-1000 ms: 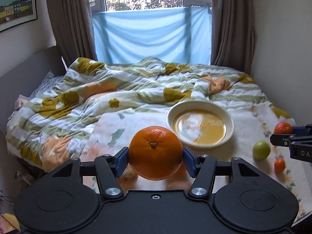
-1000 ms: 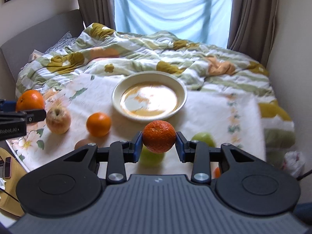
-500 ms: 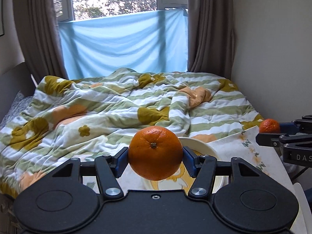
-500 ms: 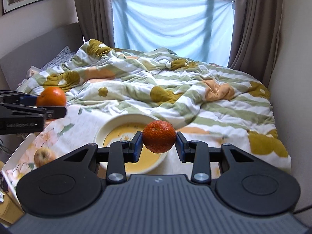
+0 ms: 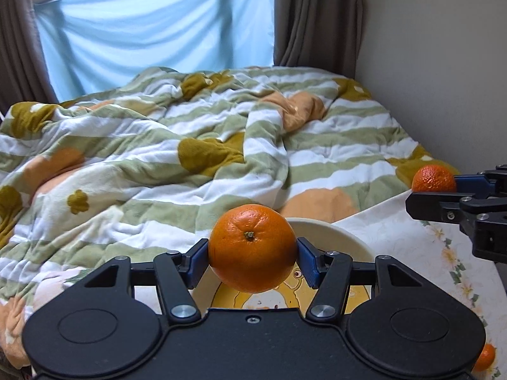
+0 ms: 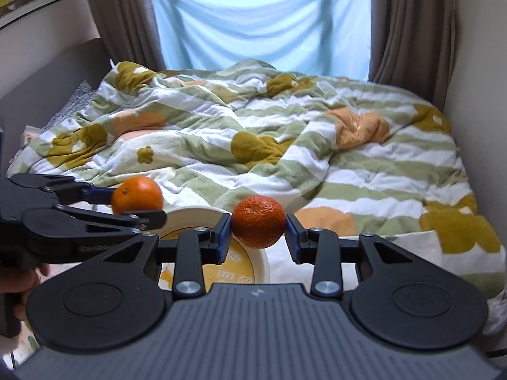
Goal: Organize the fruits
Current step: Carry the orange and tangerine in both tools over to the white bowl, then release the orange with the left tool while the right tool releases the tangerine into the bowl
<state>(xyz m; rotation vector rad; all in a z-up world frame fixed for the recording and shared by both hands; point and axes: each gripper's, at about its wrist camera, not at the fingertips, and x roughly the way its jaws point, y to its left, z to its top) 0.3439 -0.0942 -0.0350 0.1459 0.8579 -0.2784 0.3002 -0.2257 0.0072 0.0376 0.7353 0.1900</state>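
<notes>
My left gripper (image 5: 252, 248) is shut on a large orange (image 5: 252, 245) and holds it in the air over the near left part of the cream bowl (image 5: 342, 237). My right gripper (image 6: 258, 226) is shut on a smaller, darker tangerine (image 6: 258, 223), held over the bowl's right rim (image 6: 196, 213). In the right wrist view the left gripper (image 6: 139, 204) and its orange (image 6: 137, 194) are at the left. In the left wrist view the right gripper (image 5: 435, 188) and tangerine (image 5: 433, 179) are at the right.
The bowl stands on a floral cloth (image 5: 412, 240) on the bed's near end. A rumpled striped quilt (image 5: 164, 145) covers the bed behind it. A small orange fruit (image 5: 484, 356) lies at the cloth's lower right. A wall (image 5: 443, 63) runs along the right.
Both grippers have moved forward and closer to the bowl with their fruits. The loose fruits on the cloth have dropped out of view, apart from one small one.
</notes>
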